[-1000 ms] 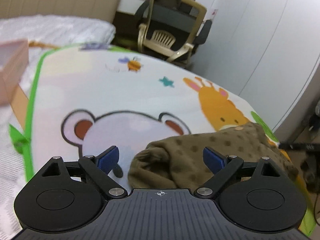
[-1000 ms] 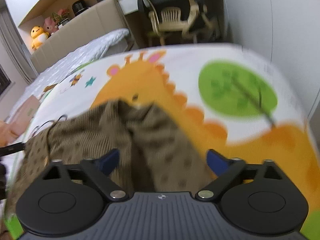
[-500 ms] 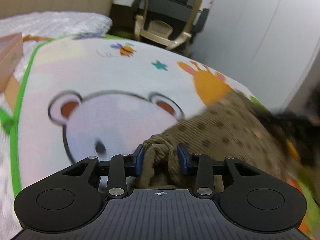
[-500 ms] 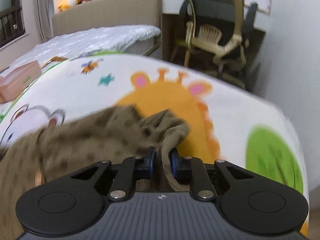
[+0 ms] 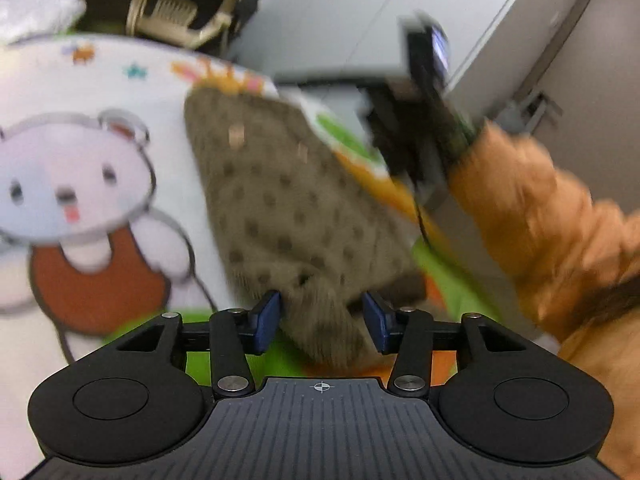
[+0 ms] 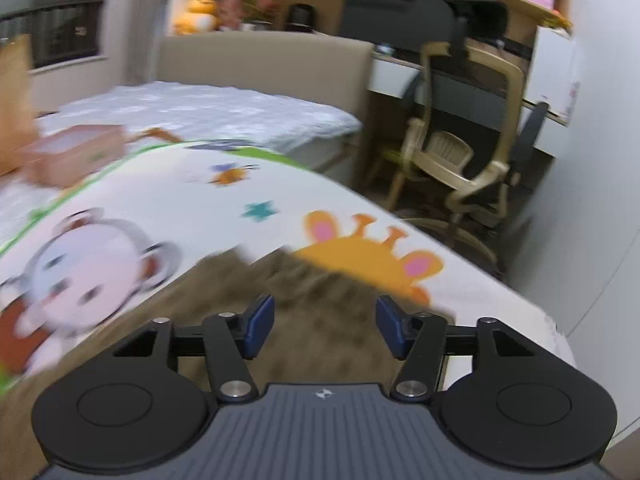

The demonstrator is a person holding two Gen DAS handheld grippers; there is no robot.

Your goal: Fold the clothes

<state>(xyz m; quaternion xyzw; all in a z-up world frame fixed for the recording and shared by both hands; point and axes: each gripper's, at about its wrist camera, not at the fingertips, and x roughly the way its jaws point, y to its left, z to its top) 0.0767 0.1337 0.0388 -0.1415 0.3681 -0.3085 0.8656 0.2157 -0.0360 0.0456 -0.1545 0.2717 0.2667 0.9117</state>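
An olive-brown garment with dark dots point(image 5: 280, 208) lies stretched over the cartoon play mat point(image 5: 80, 80). Its near end sits between the blue pads of my left gripper point(image 5: 320, 320), whose jaws stand apart and do not pinch the cloth. In the right wrist view the same garment point(image 6: 320, 292) is a blurred brown patch under and ahead of my right gripper point(image 6: 325, 326), which is open with nothing clamped. In the left wrist view, an orange sleeve point(image 5: 520, 208) at the right carries the right gripper's black body point(image 5: 416, 128) above the garment's far side.
A pink box point(image 6: 72, 152) rests at the mat's far left by a white quilted bed point(image 6: 200, 108). A beige office chair point(image 6: 460, 160) and a desk stand beyond the mat's far edge. A grey wall point(image 5: 360, 20) runs along the right.
Half a second ago both grippers were shut on folds of the garment; now both have opened. The garment has been pulled out longer across the mat, and both cameras swung, blurring the views.
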